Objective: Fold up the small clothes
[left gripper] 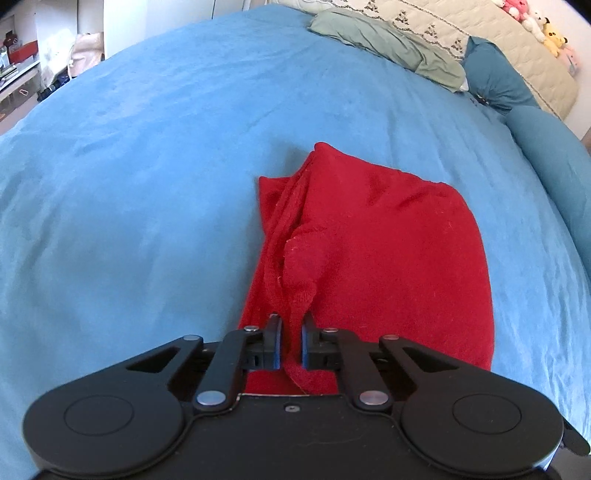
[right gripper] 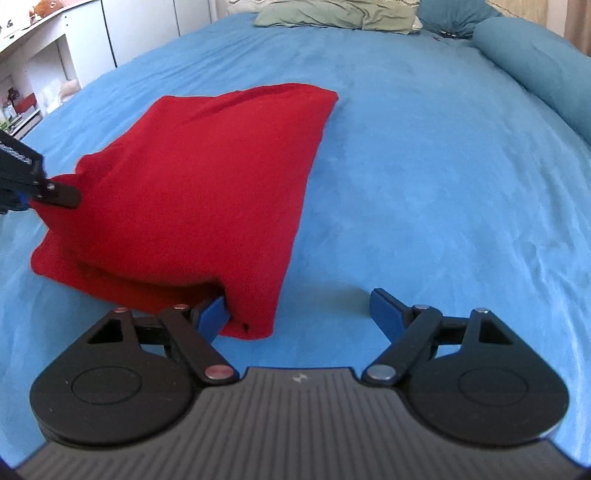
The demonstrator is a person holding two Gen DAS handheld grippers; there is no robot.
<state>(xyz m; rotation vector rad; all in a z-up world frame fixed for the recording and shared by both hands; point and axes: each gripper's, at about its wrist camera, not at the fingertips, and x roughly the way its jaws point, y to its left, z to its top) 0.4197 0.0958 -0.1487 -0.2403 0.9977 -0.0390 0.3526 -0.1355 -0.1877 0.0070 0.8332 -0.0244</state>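
Observation:
A small red garment point(left gripper: 388, 251) lies partly folded on the blue bedspread point(left gripper: 147, 184). My left gripper point(left gripper: 291, 328) is shut on a bunched edge of the red garment at its near side. In the right wrist view the red garment point(right gripper: 192, 192) lies left of centre, and the left gripper point(right gripper: 55, 194) shows at the far left, pinching its edge. My right gripper point(right gripper: 299, 310) is open at the garment's near right corner. Its left finger point(right gripper: 212, 317) touches the cloth, with a fold draped over its tip. Its right finger point(right gripper: 386, 310) is over bare bedspread point(right gripper: 424, 166).
A green pillow point(left gripper: 388, 44) and a blue bolster point(left gripper: 554, 158) lie at the head of the bed. Plush toys point(left gripper: 535, 22) sit beyond. White shelves point(right gripper: 44, 66) stand past the bed's left edge.

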